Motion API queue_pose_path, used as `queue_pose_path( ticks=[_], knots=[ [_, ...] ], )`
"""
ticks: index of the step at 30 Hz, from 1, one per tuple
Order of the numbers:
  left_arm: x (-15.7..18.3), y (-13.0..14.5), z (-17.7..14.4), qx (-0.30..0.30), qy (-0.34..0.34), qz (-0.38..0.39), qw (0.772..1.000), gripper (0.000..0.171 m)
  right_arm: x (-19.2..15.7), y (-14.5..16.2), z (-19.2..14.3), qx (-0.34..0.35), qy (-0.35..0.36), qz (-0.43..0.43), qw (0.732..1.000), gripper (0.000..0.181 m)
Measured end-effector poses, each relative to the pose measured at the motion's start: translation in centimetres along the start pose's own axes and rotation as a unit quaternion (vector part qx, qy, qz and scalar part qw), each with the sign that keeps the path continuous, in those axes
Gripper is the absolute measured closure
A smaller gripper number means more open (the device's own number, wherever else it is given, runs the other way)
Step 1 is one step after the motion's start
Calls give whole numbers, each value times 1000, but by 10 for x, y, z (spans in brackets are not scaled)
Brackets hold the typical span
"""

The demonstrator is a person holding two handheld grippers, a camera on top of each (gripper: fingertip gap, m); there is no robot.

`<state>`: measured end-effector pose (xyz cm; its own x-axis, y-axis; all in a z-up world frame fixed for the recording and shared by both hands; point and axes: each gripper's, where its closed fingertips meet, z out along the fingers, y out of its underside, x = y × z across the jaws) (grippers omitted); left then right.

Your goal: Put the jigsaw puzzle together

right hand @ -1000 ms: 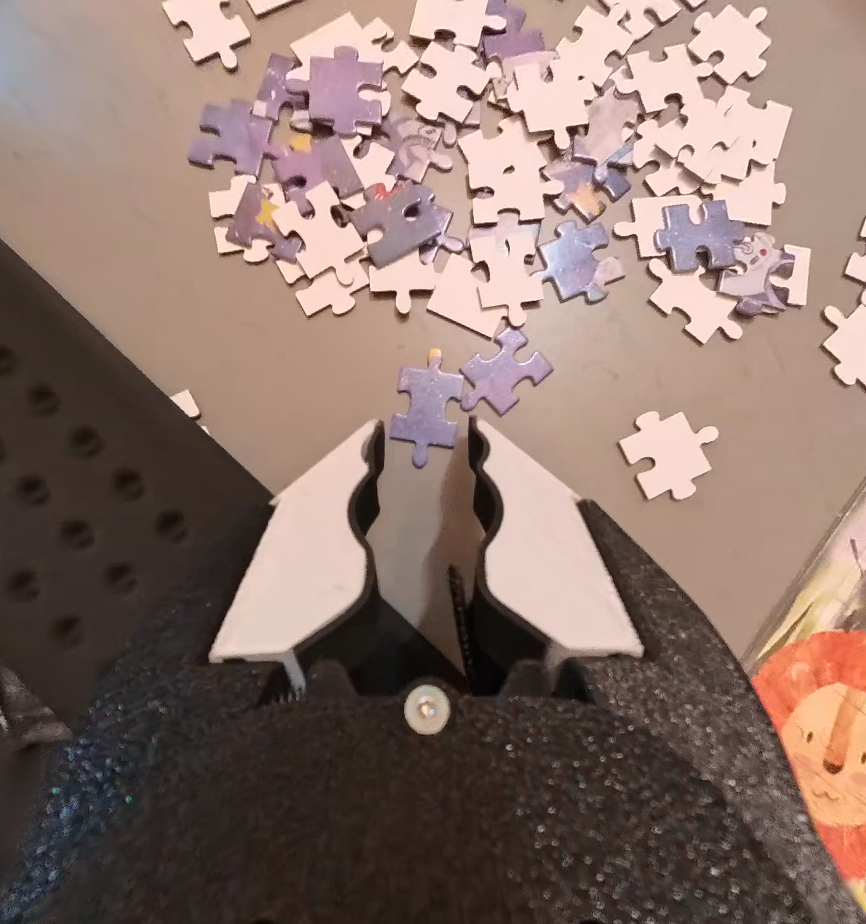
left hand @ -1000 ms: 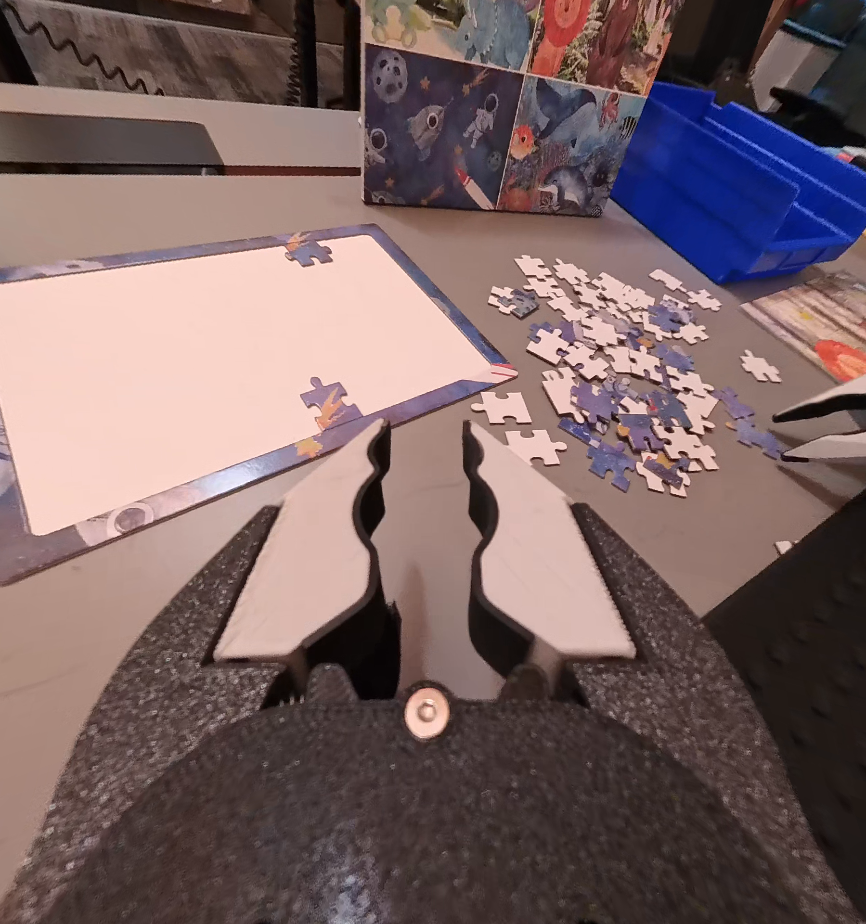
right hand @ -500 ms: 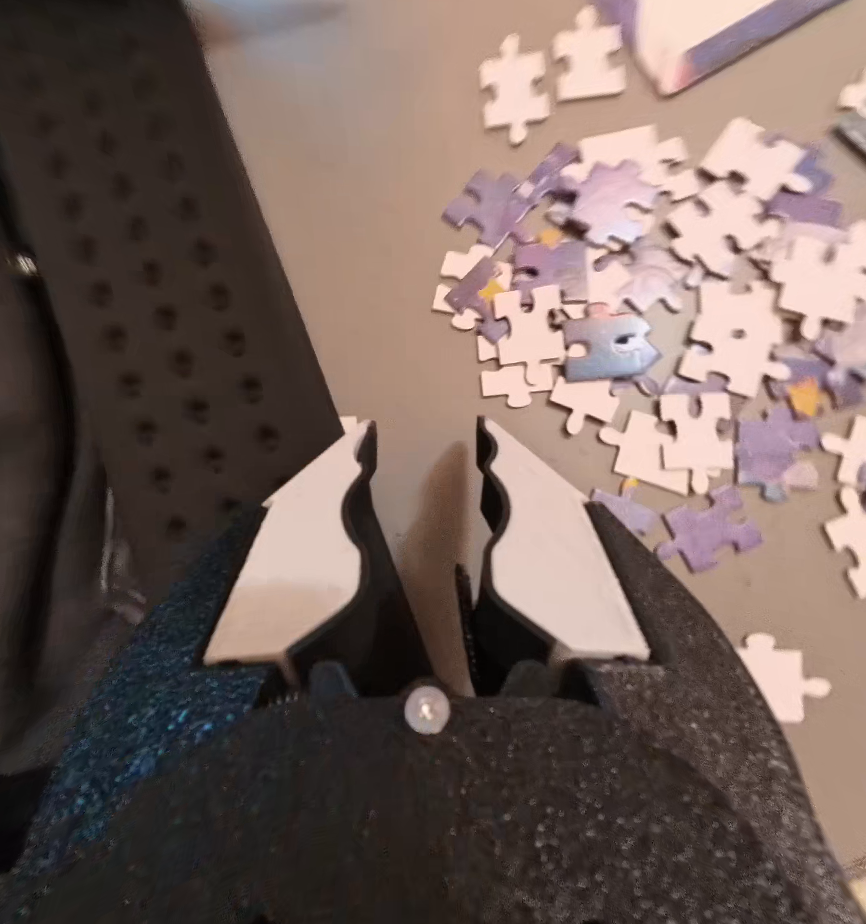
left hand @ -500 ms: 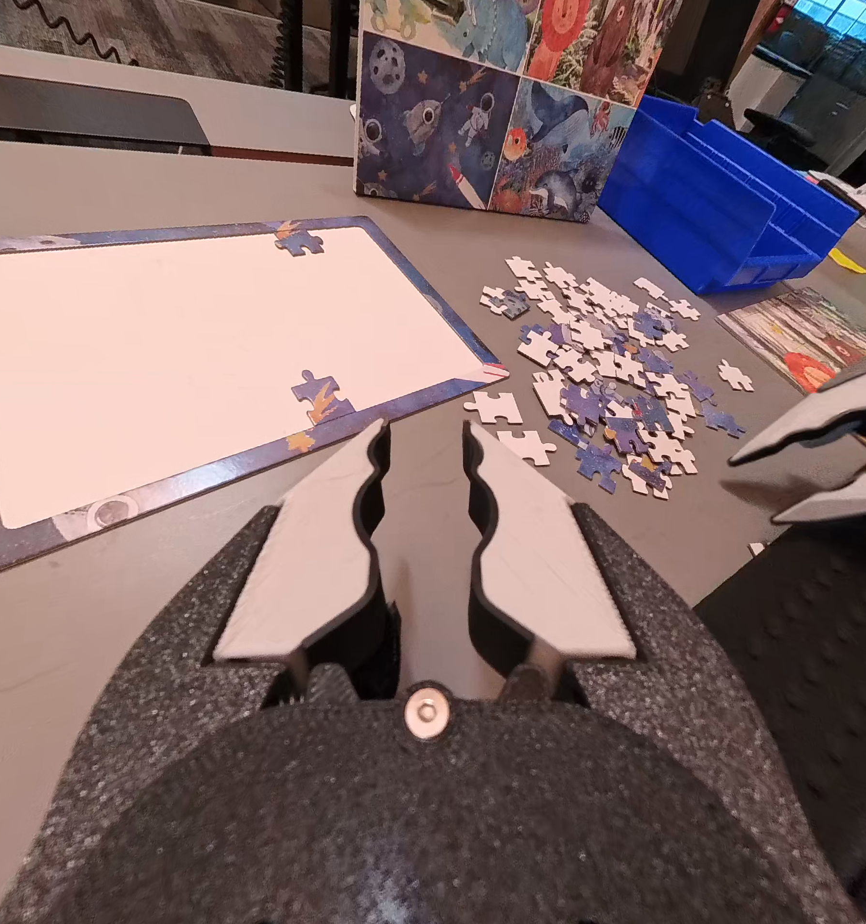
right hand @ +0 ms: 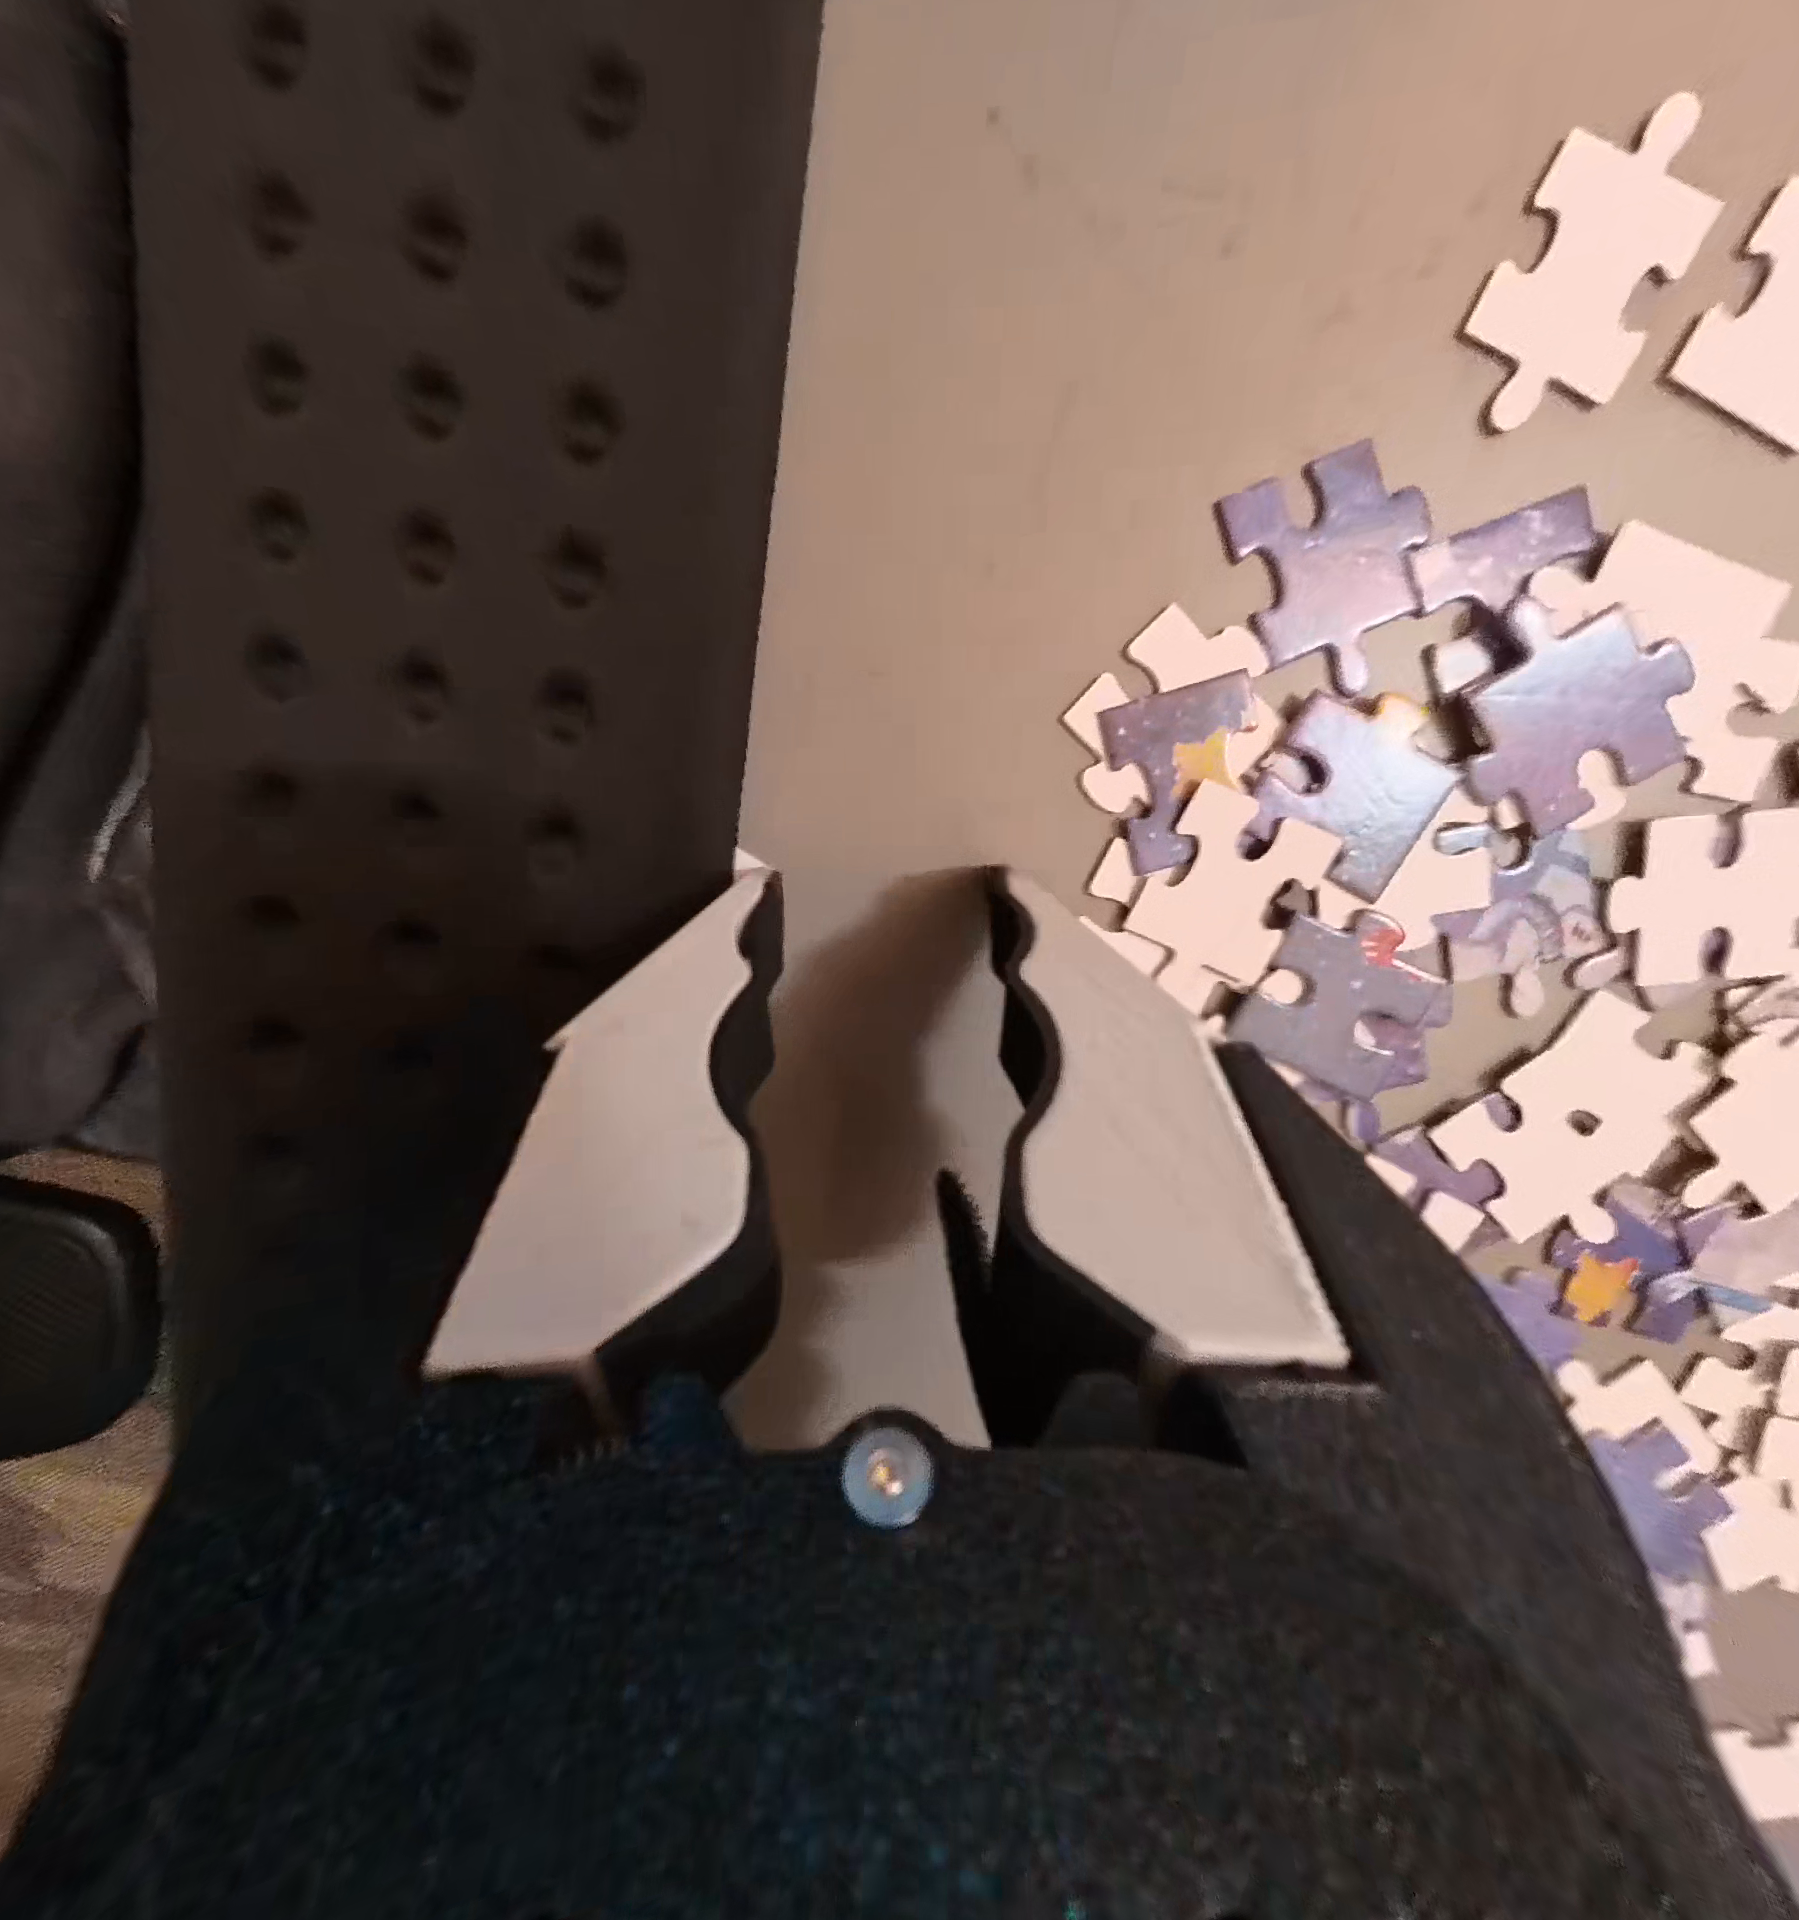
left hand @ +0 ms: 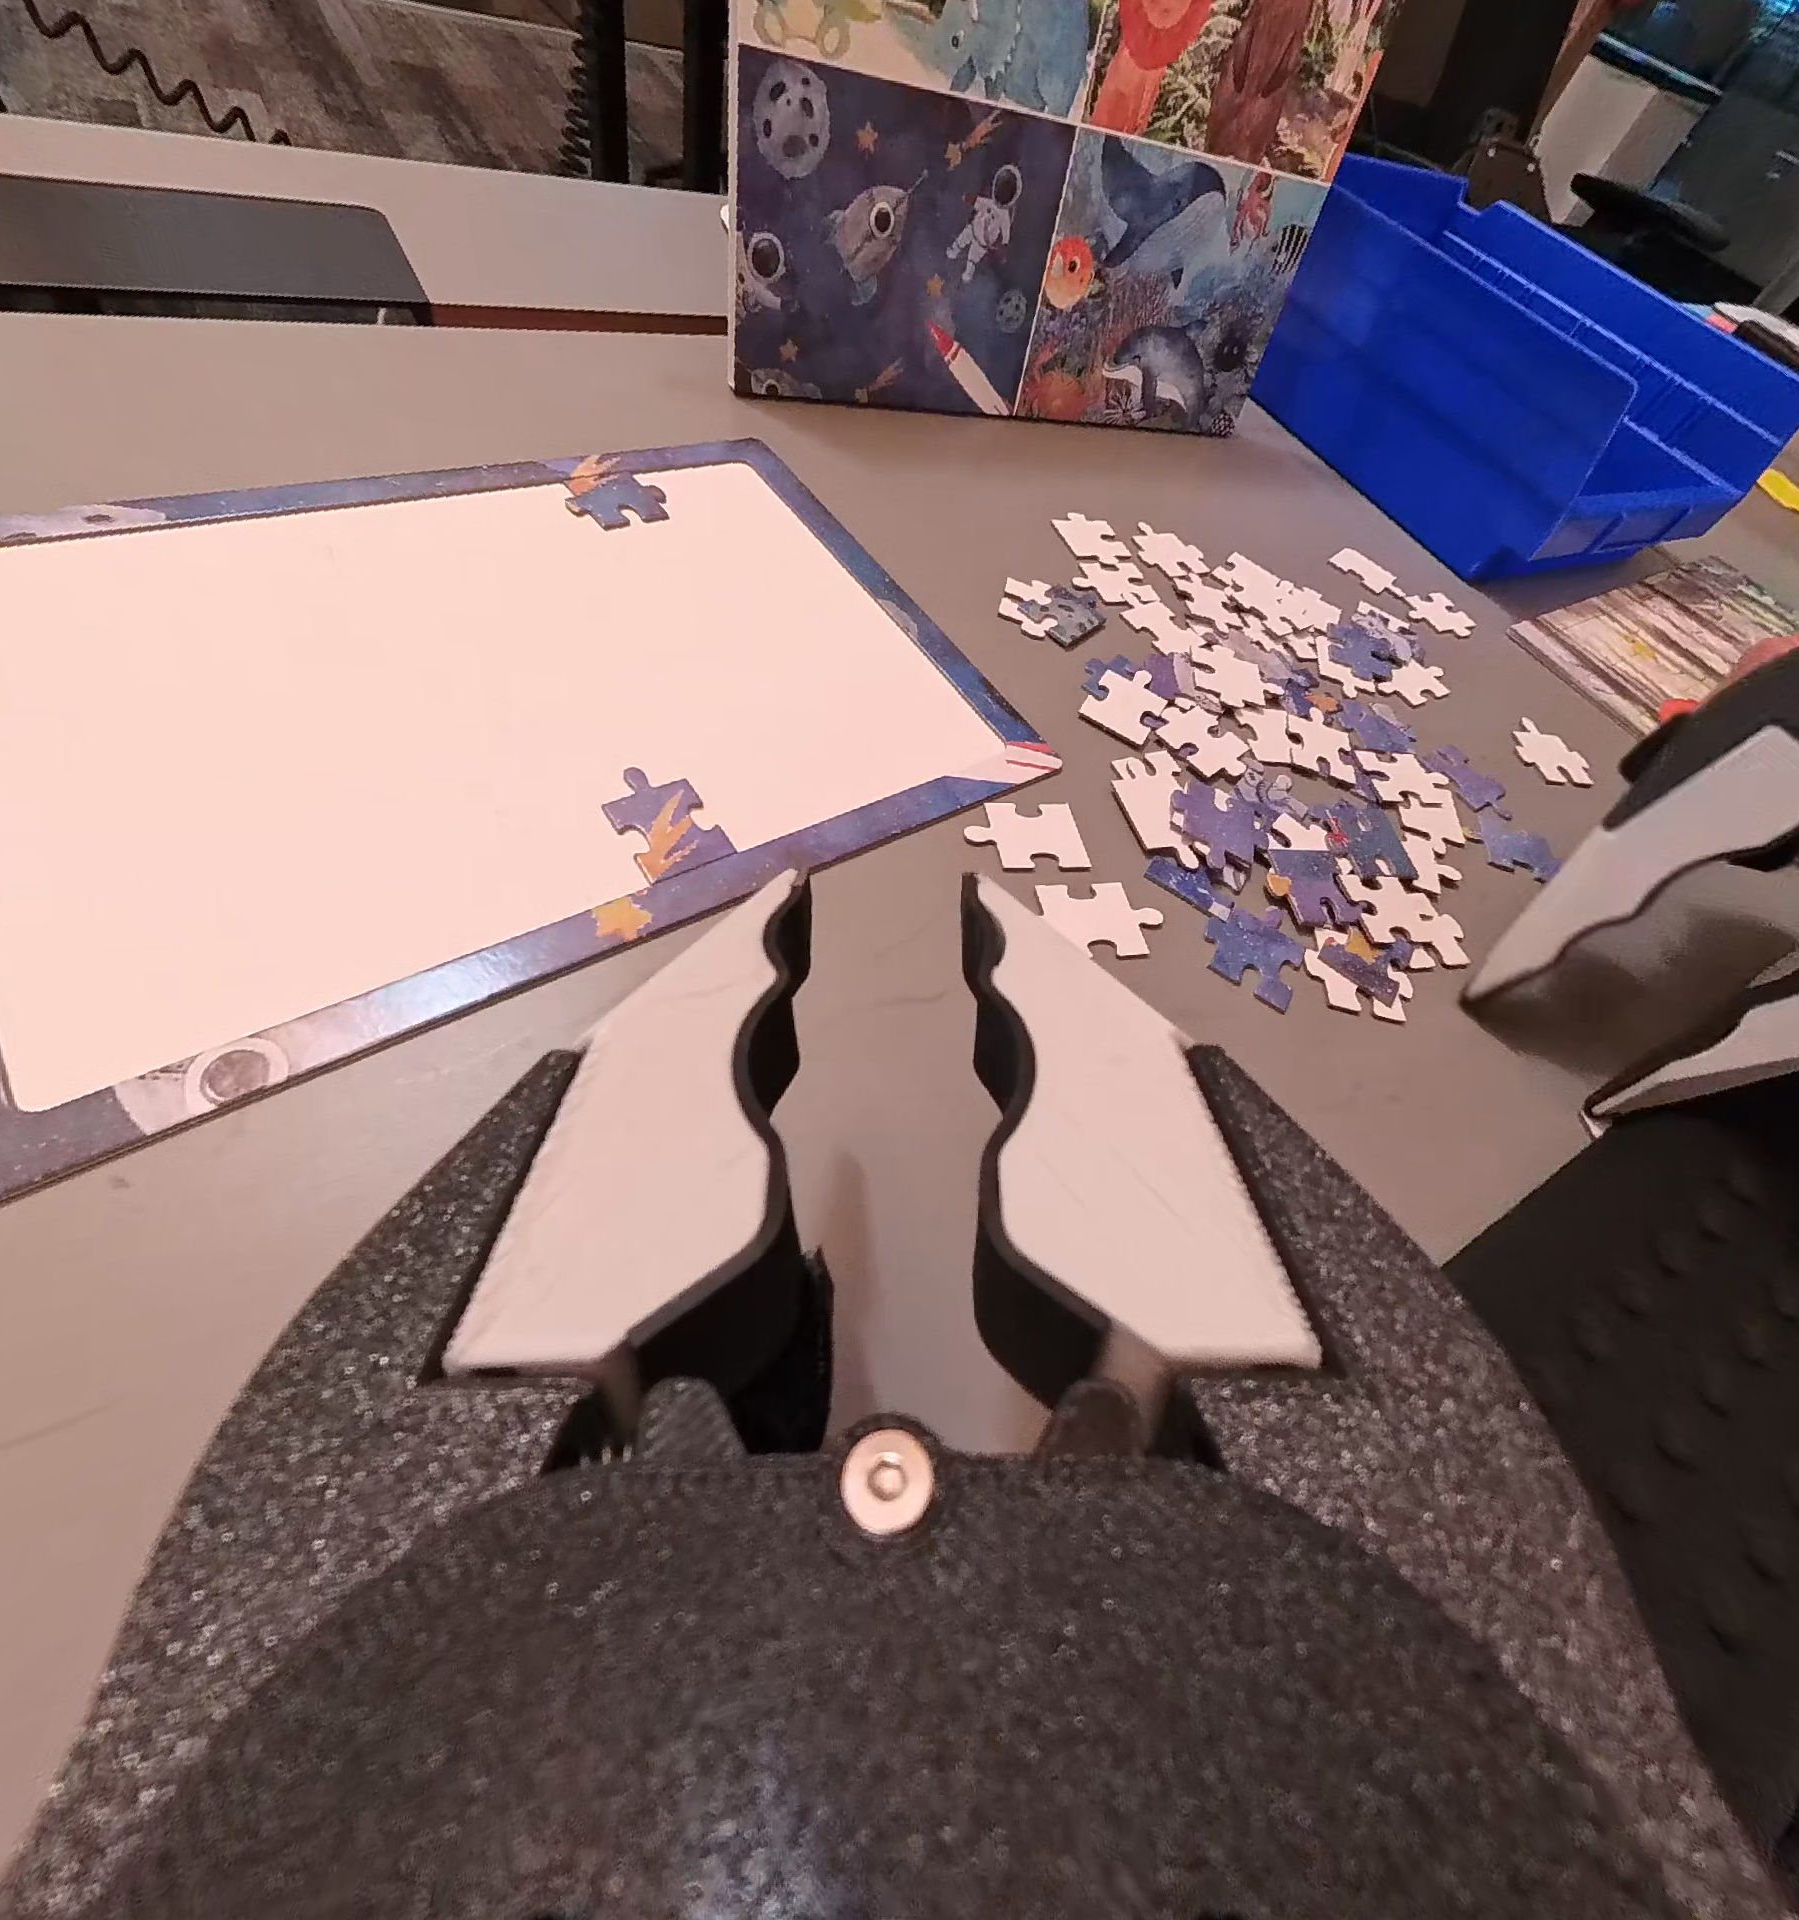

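Left wrist view shows our left gripper (left hand: 882, 894) above the grey table (left hand: 251, 1351), its two fingers spread apart and holding nothing. Just ahead of it lies the puzzle tray (left hand: 355, 987), a white field with a blue border. Only two pieces are placed: one at the near edge (left hand: 663, 821) and one at the far edge (left hand: 616, 499). So we judge that the task is at its beginning.

To the right of the tray is the heap of loose pieces (left hand: 1279, 769), many of them lying with the white back upward and some overlapping. Two white pieces (left hand: 1030, 836) lie apart, between the heap and the tray corner. Behind stand the picture box (left hand: 1030, 208) and a blue bin (left hand: 1497, 343).

Right wrist view shows our right gripper (right hand: 879, 883) also with the fingers apart and empty, low over bare table. The heap is to its right side, not between the fingers, and a black perforated surface (right hand: 459, 416) is close on its left. This picture is a little blurred.

What can go wrong from here: the pieces are thin and flat, so the fingers may slide over one instead of lifting it. In the heap the pieces overlap, so a closing grip may catch two together or push neighbours away. A white-back piece gives no picture to match, and it must be turned first. Pressing a piece into the tray could shift the tray, since nothing holds it.
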<state>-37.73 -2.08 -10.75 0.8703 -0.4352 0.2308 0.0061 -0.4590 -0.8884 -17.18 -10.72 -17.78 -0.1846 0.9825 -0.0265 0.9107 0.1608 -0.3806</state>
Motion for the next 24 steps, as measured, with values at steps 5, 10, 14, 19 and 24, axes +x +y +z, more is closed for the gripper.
queue_pose_path(
  ticks=[5,10,14,19,24],
  knots=[
    [0,2,1,-6,1,0,1000,143,26,0,-6,4,88,-32,996,147],
    [0,2,2,-7,5,-4,1000,143,1,-16,-19,69,-4,17,997,140],
    [0,2,1,-7,5,-4,1000,143,-4,-3,-3,31,-11,0,999,140],
    [1,2,1,-6,4,0,1000,143,-4,-2,1,13,-19,-32,999,141],
    [1,2,2,-7,2,2,1000,143,0,-4,1,2,2,-68,998,134]
  ],
)
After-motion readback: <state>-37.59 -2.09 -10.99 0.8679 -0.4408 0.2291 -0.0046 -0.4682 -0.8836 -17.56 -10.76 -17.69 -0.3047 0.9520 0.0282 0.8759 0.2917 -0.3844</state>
